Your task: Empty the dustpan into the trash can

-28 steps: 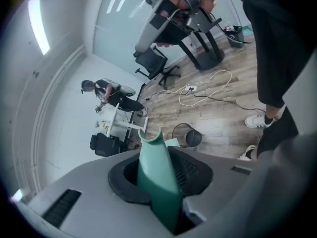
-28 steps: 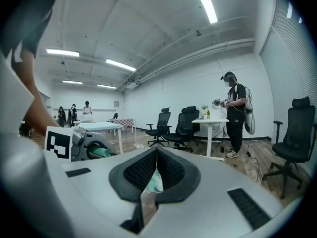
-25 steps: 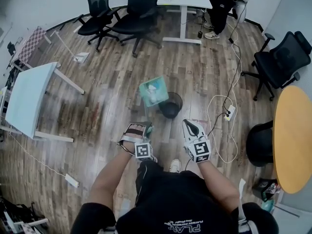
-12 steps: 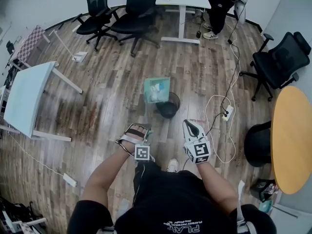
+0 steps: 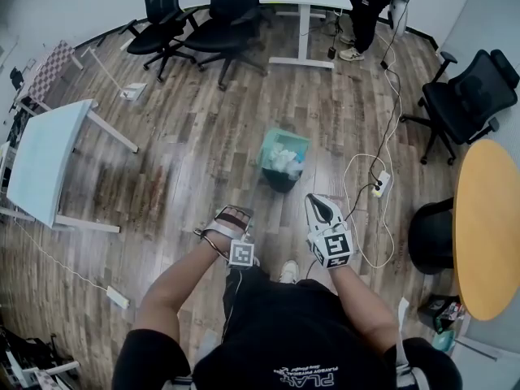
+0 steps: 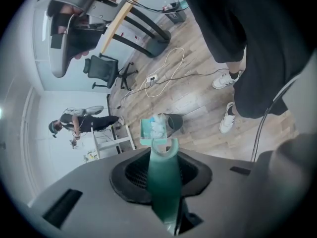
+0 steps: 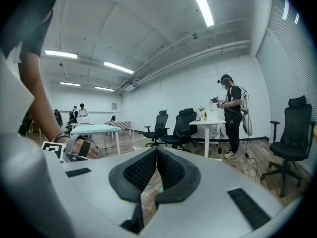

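The wood-plank floor carries a black trash can near its middle, with a white power strip lying to the can's right. Black office chairs stand farther out on the boards.

The dustpan is smooth teal plastic, the floor matt wood planks.
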`<action>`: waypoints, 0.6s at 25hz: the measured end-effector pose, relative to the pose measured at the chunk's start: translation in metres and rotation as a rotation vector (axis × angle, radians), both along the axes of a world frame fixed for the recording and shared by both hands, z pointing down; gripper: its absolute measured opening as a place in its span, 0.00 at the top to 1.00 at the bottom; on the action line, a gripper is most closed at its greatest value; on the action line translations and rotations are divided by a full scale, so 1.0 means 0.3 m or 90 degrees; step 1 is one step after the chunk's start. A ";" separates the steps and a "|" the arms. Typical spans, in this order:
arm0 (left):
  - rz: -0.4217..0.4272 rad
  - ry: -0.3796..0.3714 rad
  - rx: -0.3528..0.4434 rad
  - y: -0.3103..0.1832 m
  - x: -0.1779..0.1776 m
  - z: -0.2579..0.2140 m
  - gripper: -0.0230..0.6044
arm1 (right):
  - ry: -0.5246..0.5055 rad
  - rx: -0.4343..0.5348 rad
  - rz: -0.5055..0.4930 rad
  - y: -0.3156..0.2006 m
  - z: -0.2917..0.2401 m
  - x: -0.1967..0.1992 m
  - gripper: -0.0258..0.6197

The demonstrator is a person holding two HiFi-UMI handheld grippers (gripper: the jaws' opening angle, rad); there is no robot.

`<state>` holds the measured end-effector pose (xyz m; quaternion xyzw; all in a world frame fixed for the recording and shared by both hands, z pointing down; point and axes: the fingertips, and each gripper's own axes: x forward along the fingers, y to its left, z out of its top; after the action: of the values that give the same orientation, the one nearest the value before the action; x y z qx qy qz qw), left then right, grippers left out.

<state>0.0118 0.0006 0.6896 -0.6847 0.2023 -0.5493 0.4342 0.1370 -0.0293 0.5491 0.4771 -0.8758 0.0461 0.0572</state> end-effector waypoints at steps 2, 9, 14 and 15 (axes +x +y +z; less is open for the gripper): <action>0.011 -0.057 -0.015 0.024 -0.024 0.029 0.80 | -0.001 -0.001 -0.001 0.001 -0.001 -0.003 0.92; 0.110 -0.313 -0.066 0.162 -0.083 0.157 0.80 | -0.001 -0.004 -0.009 0.023 0.009 -0.017 0.92; 0.229 -0.394 -0.058 0.265 -0.024 0.264 0.80 | -0.001 -0.006 -0.013 0.042 0.016 -0.023 0.92; 0.247 -0.418 -0.065 0.286 -0.020 0.275 0.79 | -0.002 -0.007 -0.013 0.044 0.018 -0.024 0.92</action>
<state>0.0056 0.0862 0.7720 -0.5186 -0.1088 -0.6565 0.5369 0.1299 -0.0161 0.5545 0.4676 -0.8805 0.0511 0.0588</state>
